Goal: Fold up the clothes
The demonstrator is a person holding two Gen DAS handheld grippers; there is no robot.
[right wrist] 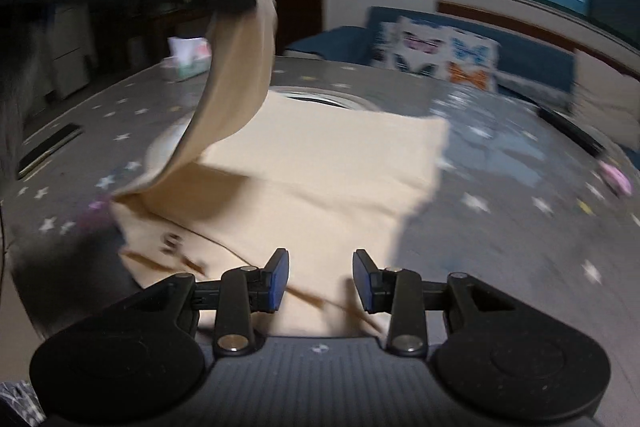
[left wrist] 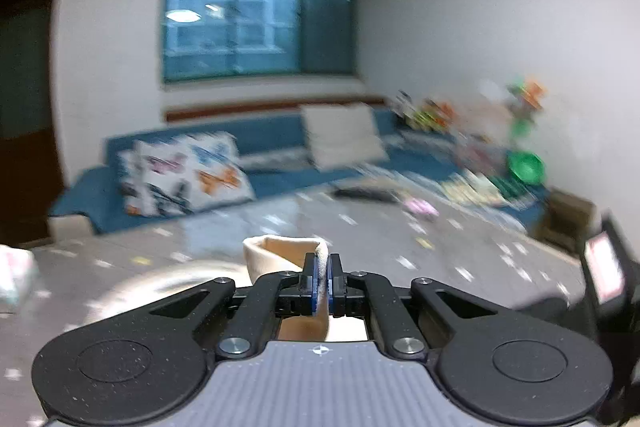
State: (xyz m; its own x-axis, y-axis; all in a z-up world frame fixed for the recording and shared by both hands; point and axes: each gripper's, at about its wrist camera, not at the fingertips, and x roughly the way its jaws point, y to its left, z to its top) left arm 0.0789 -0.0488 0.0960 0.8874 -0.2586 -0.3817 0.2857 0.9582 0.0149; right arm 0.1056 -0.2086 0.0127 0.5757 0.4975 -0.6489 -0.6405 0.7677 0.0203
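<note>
Left claw (left wrist: 323, 277) is clamped on a raised edge of the cream garment (right wrist: 320, 163), mid-fold; right claw (right wrist: 320, 277) hangs part-open and empty above it, so folding remains unfinished on the bench (right wrist: 500, 227).

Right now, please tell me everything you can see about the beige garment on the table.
The beige garment is soft, plain cloth, lying mostly flat on the grey star-patterned table, partly folded with a layered edge on its right side. One end is lifted in a curved strip, pinched in the shut jaws of the left gripper. The right gripper hovers at the near edge with jaws open, gripping nothing. A small dark mark shows near the front.
</note>
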